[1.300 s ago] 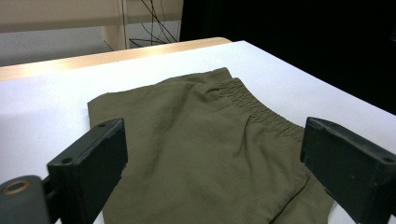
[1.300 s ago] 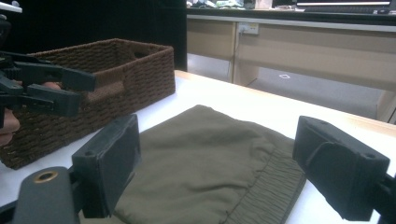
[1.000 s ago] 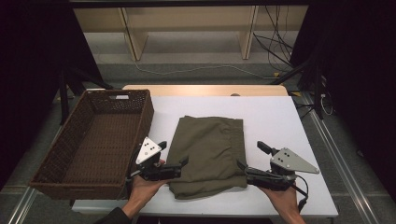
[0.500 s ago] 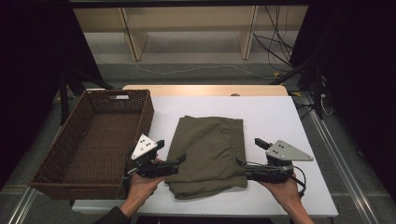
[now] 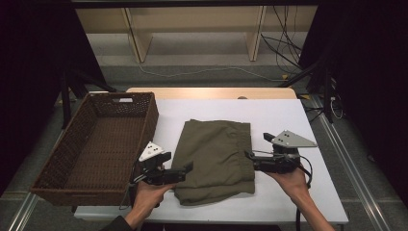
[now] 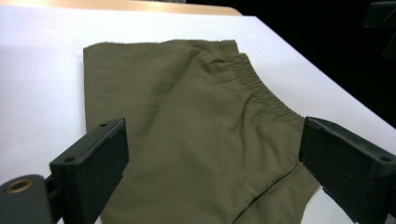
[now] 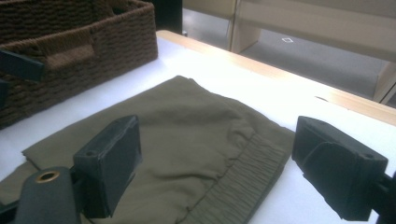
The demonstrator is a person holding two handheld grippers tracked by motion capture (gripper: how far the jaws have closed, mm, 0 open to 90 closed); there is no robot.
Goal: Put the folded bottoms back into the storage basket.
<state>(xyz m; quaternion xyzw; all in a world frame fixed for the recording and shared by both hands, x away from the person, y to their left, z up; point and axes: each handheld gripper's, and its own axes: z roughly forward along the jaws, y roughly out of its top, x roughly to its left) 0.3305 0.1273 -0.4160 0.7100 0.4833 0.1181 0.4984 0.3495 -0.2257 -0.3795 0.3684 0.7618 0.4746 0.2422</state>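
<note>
White table (image 5: 288,115) with shelving and cables behind it, pretty dark around the edges. On the left sits a brown wicker basket (image 5: 96,144), nothing in it as far as I can see. Next comes the left gripper (image 5: 185,169), jaws spread wide, aimed at the left edge of the folded olive shorts (image 5: 216,154) lying flat mid-table. Over on the right, the right gripper (image 5: 249,157) is also wide open, right at the shorts' right edge, near the elastic waistband (image 7: 243,182).

My guess is this is the approach step before a grab: both grippers flank the cloth but neither has closed on it. Next move probably needs each lower jaw slid under the edge, then a pinch on both sides so the fold stays together for a lift toward the basket.

Compared with a second ago, both grippers have backed off slightly from the shorts; the cloth hasn't budged.
</note>
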